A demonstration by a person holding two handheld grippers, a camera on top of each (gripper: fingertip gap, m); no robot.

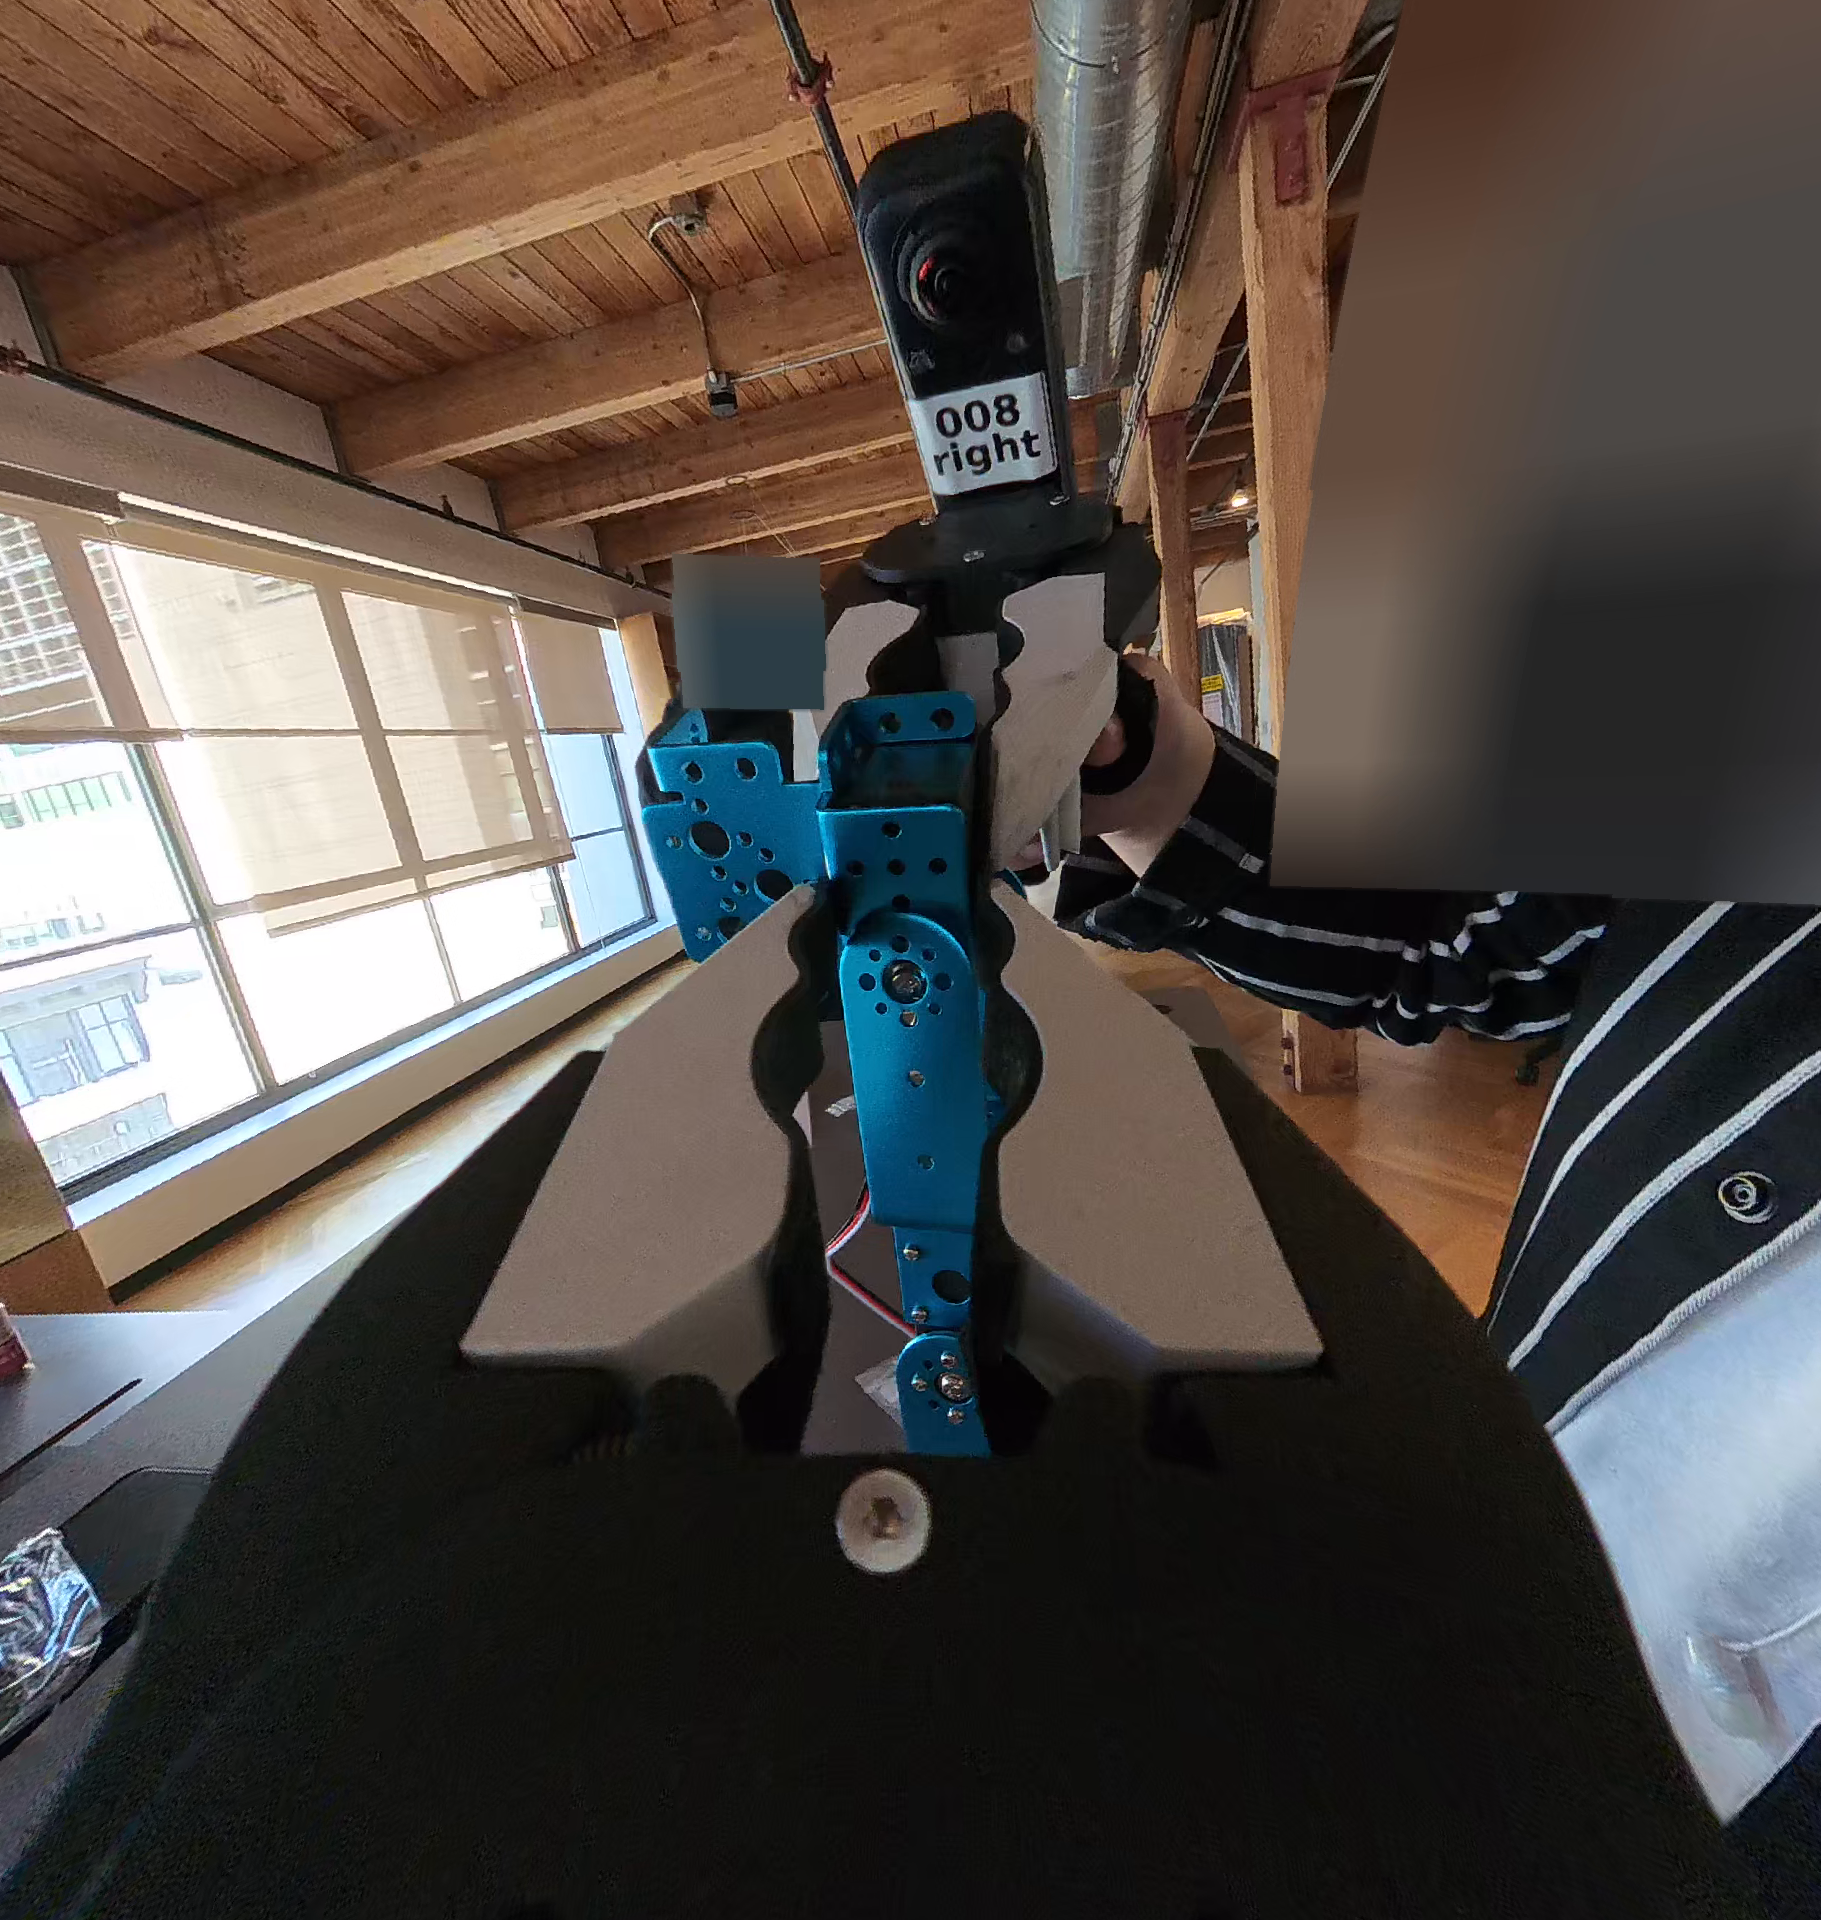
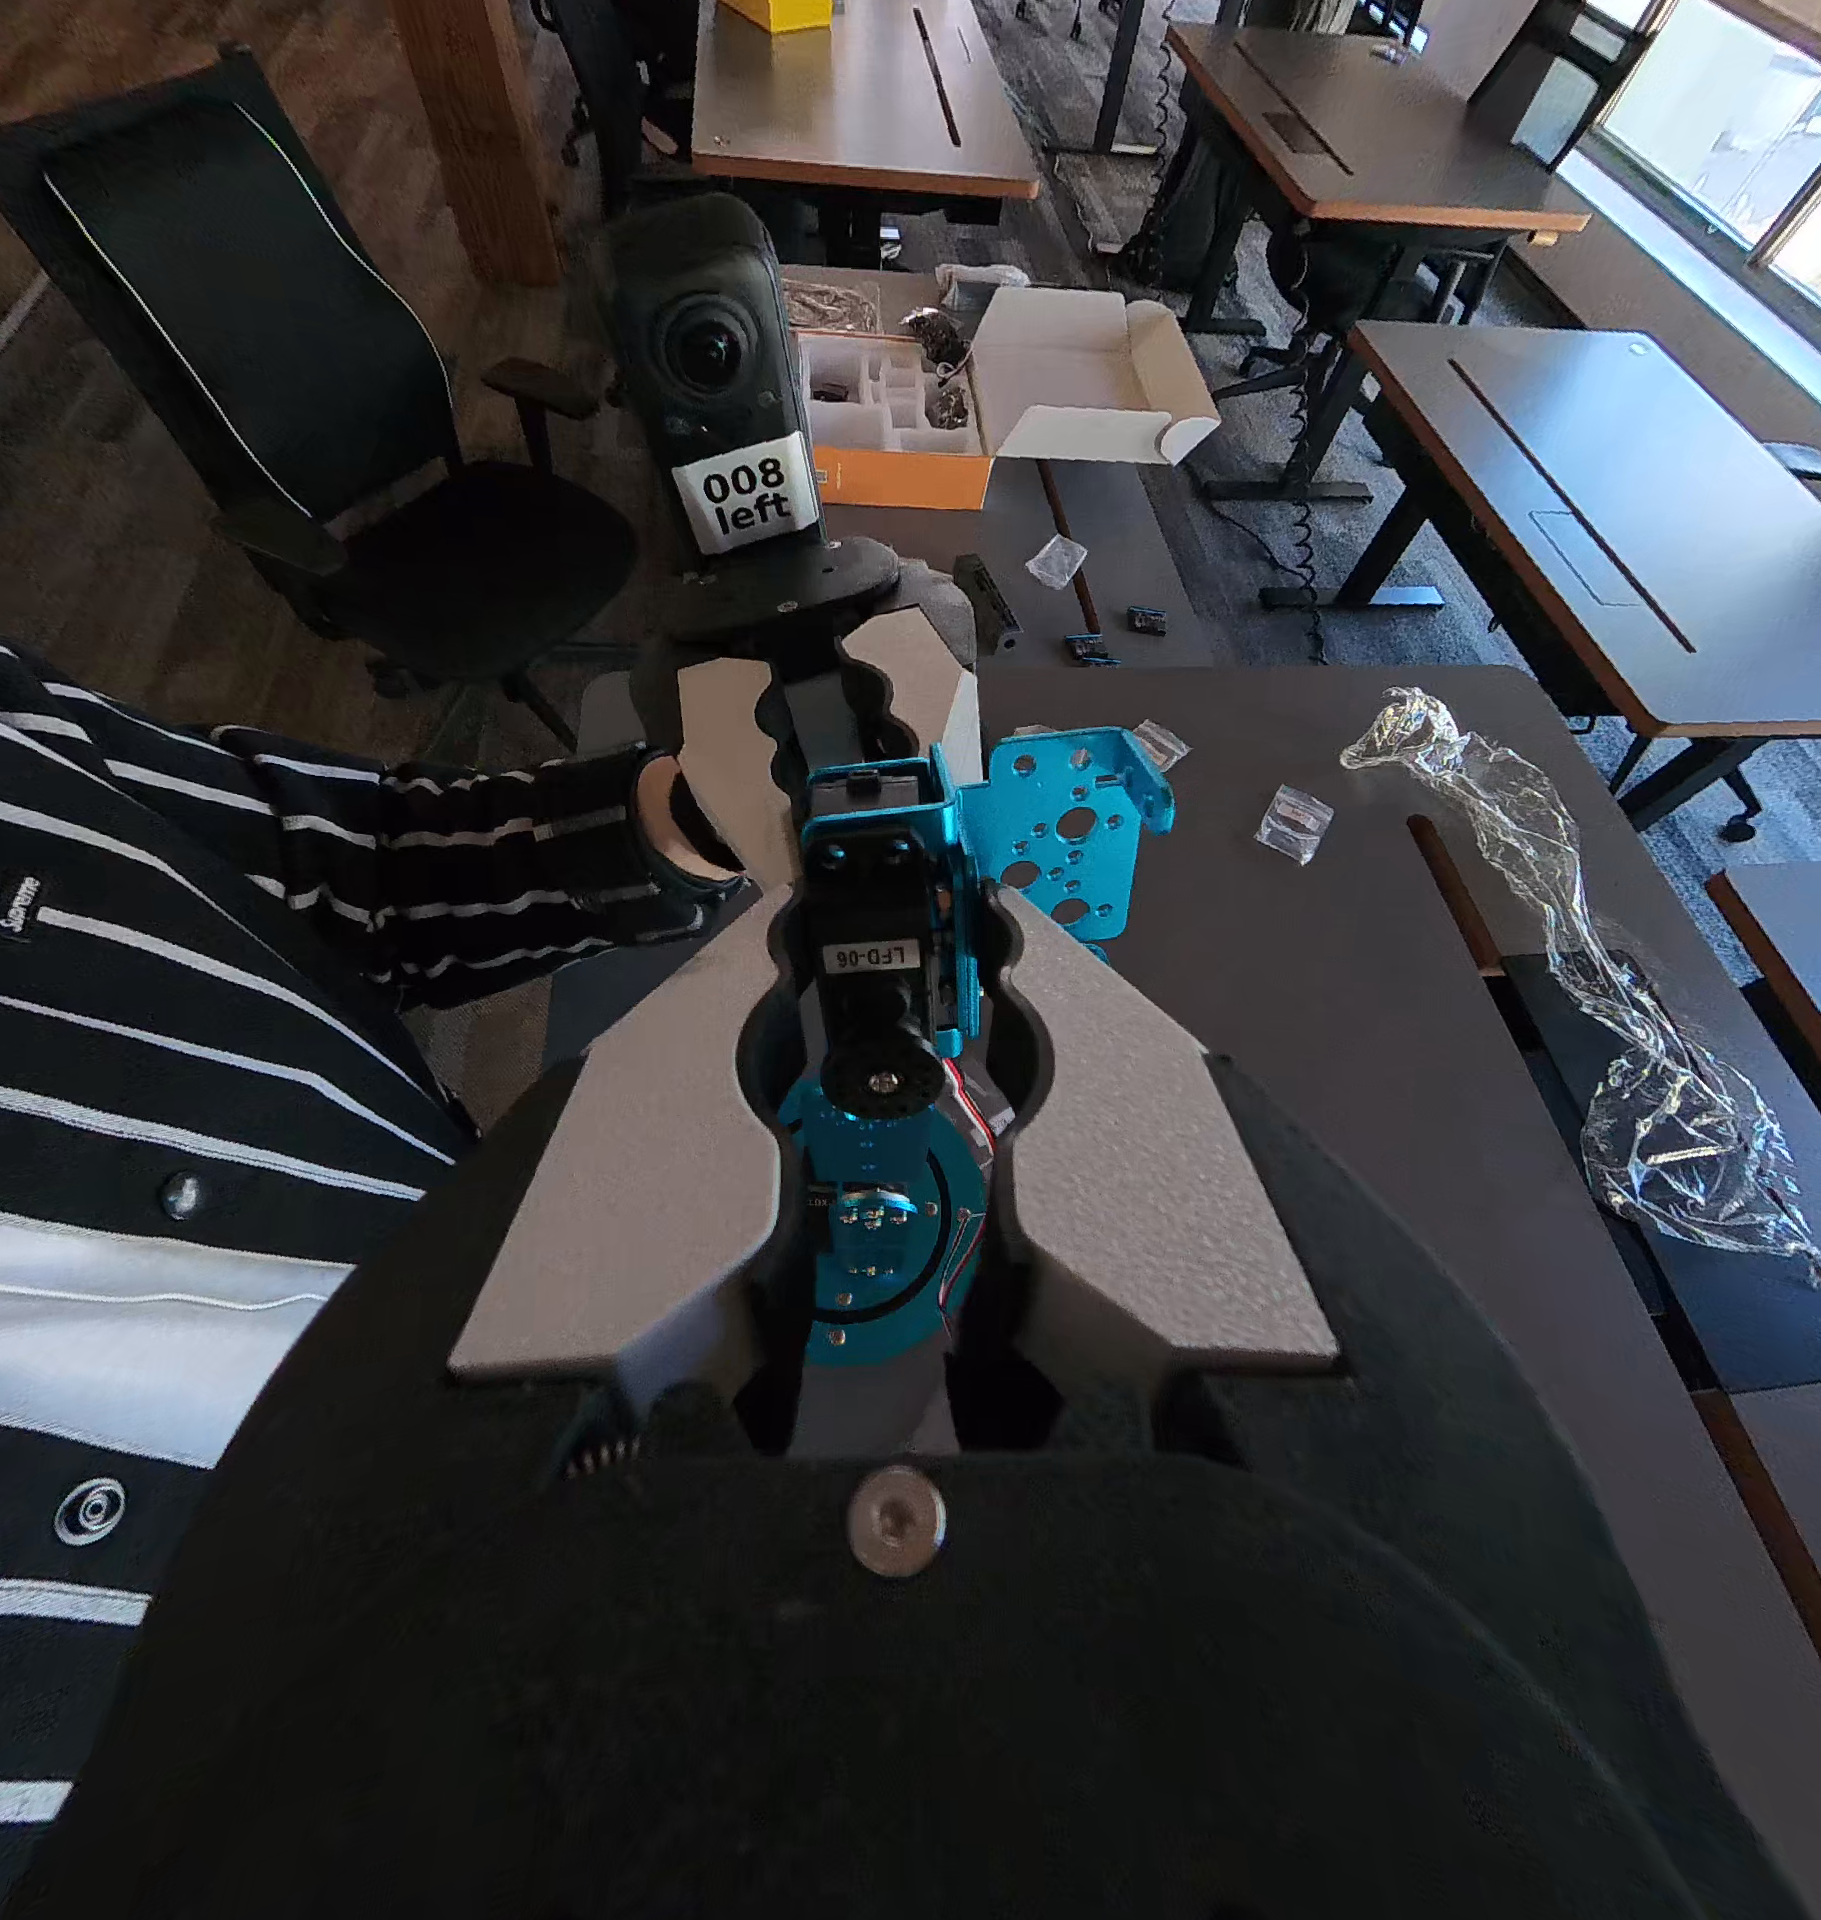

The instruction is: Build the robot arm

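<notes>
A blue metal arm assembly point(image 1: 911, 1018) of perforated brackets, with red and white wires, is held in the air between both grippers. My left gripper point(image 1: 906, 904) is shut on its long blue bracket. My right gripper point(image 2: 885, 904) is shut on the black servo point(image 2: 870, 935) and its blue frame, above a round blue base plate point(image 2: 885, 1247). A wide perforated blue bracket point(image 2: 1067, 831) sticks out to the side; it also shows in the left wrist view point(image 1: 714, 842). Each gripper faces the other: the right gripper point(image 1: 963, 665) shows in the left view, the left gripper point(image 2: 823, 707) in the right view.
A dark table point(image 2: 1301, 1039) below holds crumpled clear plastic wrap point(image 2: 1612, 1039), small plastic bags point(image 2: 1295, 821) and an open box with a foam tray point(image 2: 989, 395). An office chair point(image 2: 366, 468) and more desks stand behind. A person's striped sleeve point(image 2: 470, 852) is close. Left and right tips are no more than a few centimetres apart.
</notes>
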